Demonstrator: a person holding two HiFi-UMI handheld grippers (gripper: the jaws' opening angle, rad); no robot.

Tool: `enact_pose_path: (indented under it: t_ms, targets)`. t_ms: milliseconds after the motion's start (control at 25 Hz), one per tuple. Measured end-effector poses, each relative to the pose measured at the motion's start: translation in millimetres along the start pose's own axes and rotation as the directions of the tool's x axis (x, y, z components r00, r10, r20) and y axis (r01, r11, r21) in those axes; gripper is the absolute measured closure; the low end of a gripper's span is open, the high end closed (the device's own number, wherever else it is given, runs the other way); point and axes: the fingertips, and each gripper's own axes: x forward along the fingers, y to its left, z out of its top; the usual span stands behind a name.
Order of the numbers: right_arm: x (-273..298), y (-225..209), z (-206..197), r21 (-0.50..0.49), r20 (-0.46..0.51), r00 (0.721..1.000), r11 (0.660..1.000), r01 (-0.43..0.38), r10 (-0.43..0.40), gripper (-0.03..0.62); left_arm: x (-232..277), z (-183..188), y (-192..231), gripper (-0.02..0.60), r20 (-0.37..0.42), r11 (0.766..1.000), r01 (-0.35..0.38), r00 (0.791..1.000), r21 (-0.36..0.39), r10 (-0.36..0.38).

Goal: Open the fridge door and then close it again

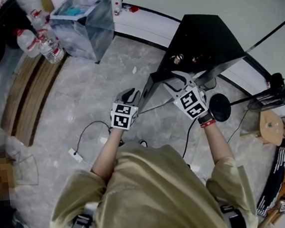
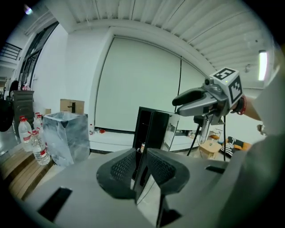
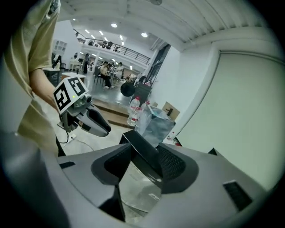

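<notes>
Jaws on my right gripper (image 3: 143, 164) stand well apart, straddling the black top edge of the fridge's glossy, mirror-faced door (image 3: 138, 191). The edge runs through the gap and lies close to one pad, but I am not clamped on it. My left gripper (image 2: 141, 168) is parted only a little, with the door's upright free edge standing in the narrow slot between its pads. I cannot see them pressing there either, so I count both as released around the door rather than grasping it.

Outward from there, the door is swung wide from the small black box-shaped fridge (image 1: 206, 34), whose shelves show a few small items, cans (image 1: 178, 58) by the look of them. Both grippers meet near the door's outer top corner. Farther off on the grey stone floor (image 1: 81, 102) sit a bin wrapped in clear plastic (image 1: 84, 22) and some water bottles (image 1: 47, 47).

Opening looks done to my eye, and the closing half is what is in hand. Next I would need a firm purchase on that edge, or simply a flat push. Then comes a swing along the hinge's arc until the door seats against the cabinet, keeping my jaws clear of the closing gap.
</notes>
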Motion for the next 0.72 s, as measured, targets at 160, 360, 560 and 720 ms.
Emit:
enact_pose_path:
  t_ms: [160,360,560,720]
  targets:
    - [6,-2,-8,-0.140,-0.073,0.996,0.989,-0.053,0.043,0.374,11,-17,-7,0.481,-0.045,0.999,0.047,0.998,0.003,-0.046]
    - [15,-3,-18,-0.247,-0.162,0.981,0.958,-0.148,0.110,0.356,30,-42,-16,0.426,-0.130,0.995,0.097,0.987,-0.014,-0.098]
    - [24,-1,-26,-0.286,-0.217,0.965,0.936,-0.205,0.145,0.358,54,-64,-31,0.402,-0.210,0.989,0.147,0.967,-0.013,-0.147]
    - [28,1,-31,-0.321,-0.253,0.957,0.921,-0.219,0.140,0.363,70,-81,-32,0.400,-0.245,0.991,0.134,0.960,-0.023,-0.135]
